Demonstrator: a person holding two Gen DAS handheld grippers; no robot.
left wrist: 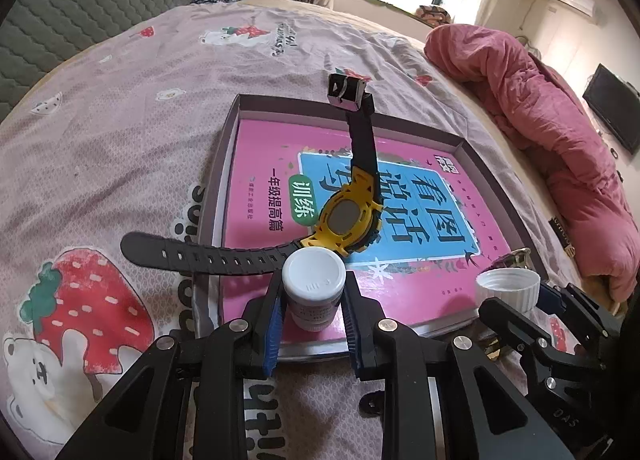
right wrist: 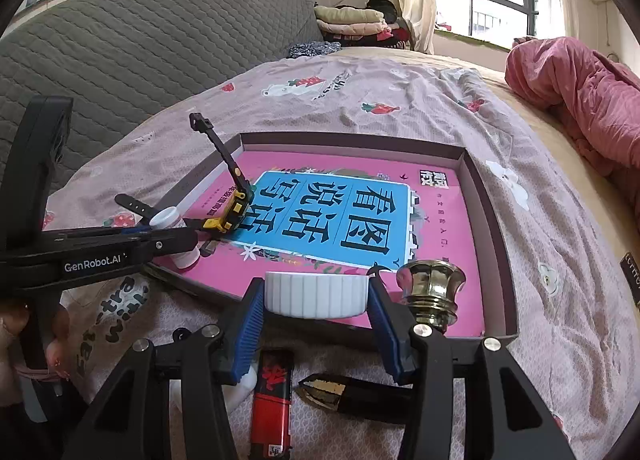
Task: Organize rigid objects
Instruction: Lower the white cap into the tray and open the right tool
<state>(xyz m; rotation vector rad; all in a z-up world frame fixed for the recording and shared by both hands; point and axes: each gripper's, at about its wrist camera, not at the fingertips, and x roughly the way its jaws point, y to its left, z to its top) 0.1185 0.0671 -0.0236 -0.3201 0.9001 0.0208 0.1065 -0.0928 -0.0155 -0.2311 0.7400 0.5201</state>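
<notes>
My left gripper is shut on a small white bottle with a white cap, upright at the near edge of a pink book. The book lies in a shallow grey box. A yellow watch with black straps rests on the book just beyond the bottle. My right gripper is shut on a white ribbed cap at the box's near wall. Beside the cap on the right stands a brass knob. The right wrist view also shows the left gripper, the bottle and the watch.
On the bedsheet under my right gripper lie a red lighter and a black and gold pointed piece. A pink quilt is heaped at the right. A grey padded headboard and folded clothes stand beyond the bed.
</notes>
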